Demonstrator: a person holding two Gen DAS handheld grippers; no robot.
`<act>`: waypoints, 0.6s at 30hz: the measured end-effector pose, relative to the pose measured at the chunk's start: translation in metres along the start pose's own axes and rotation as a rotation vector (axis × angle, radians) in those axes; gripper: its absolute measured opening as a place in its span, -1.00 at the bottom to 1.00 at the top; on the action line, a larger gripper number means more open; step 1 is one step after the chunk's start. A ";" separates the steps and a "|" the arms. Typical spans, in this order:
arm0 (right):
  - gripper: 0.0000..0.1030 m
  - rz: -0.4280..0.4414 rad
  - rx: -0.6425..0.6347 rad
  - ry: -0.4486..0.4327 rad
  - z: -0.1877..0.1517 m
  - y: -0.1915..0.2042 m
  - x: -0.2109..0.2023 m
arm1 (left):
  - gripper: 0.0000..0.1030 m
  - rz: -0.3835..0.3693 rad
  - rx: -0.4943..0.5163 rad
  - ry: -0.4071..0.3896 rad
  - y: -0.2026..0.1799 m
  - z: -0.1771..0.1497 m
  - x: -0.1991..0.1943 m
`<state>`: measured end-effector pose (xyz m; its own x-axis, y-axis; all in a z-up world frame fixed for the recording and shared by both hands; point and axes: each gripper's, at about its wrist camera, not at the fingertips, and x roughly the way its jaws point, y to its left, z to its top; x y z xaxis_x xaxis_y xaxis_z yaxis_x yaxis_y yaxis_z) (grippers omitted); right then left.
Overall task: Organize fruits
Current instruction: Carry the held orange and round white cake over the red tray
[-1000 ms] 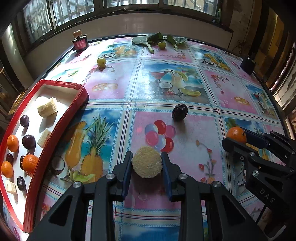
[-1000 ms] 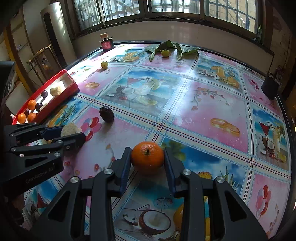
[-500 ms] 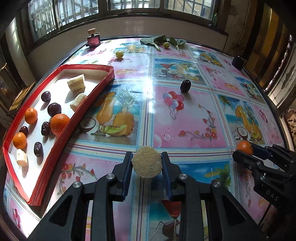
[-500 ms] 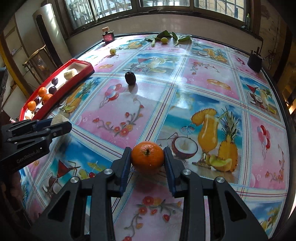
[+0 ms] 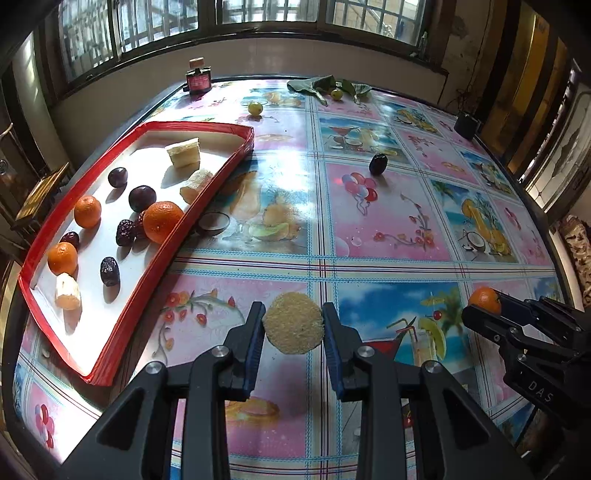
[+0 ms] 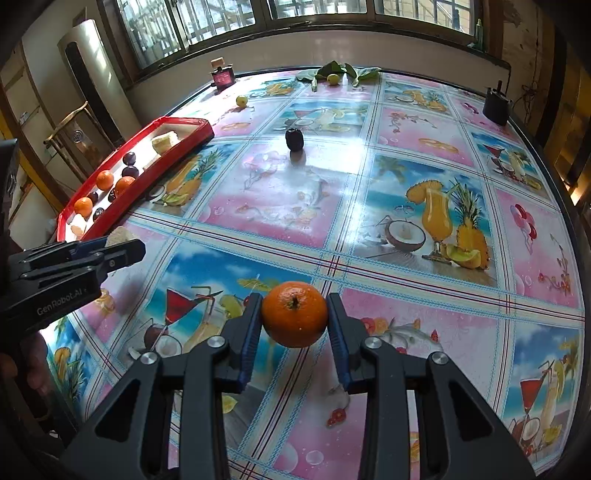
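Left tongs (image 5: 293,326) clamp a round, grainy beige banana slice (image 5: 293,323), flat face toward the camera, at lower centre. Right tongs (image 6: 294,319) clamp a glossy orange (image 6: 294,314), stem end facing the camera. Red tray (image 5: 155,254) lies at left on the glossy surface (image 5: 388,229).

this looks like a lived-in room of a home, likely a dining or sitting room. a large table under a glossy plastic cloth printed with cocktails, pineapples and balloons (image 5: 388,229) fills the view, with a red-rimmed white tray of cut and whole fruit (image 5: 207,192) on it and a small dark red bottle with a cork stopper (image 5: 198,79) near its far edge. behind run barred multi-pane windows in dark frames (image 6: 258,18), a tall white standing air conditioner (image 6: 92,74) and a wooden chair with a brass-coloured rail (image 6: 74,133).
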<state>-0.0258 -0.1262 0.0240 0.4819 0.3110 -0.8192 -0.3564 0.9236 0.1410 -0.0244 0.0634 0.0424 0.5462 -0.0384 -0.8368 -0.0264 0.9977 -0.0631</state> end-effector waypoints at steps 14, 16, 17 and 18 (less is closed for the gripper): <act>-0.29 0.078 -0.059 -0.012 0.021 0.063 0.012 | -0.42 0.004 -0.061 -0.056 0.047 -0.003 -0.029; -0.29 0.096 -0.072 -0.018 0.027 0.074 0.014 | -0.42 0.012 -0.081 -0.065 0.058 -0.001 -0.033; -0.29 0.107 -0.079 -0.021 0.031 0.080 0.015 | -0.42 0.015 -0.090 -0.069 0.063 0.000 -0.035; -0.29 0.119 -0.087 -0.023 0.035 0.087 0.016 | -0.42 0.020 -0.101 -0.071 0.069 0.002 -0.037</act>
<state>-0.0211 -0.0335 0.0420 0.4502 0.4230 -0.7864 -0.4797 0.8574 0.1865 -0.0446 0.1337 0.0696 0.6024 -0.0108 -0.7981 -0.1203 0.9873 -0.1041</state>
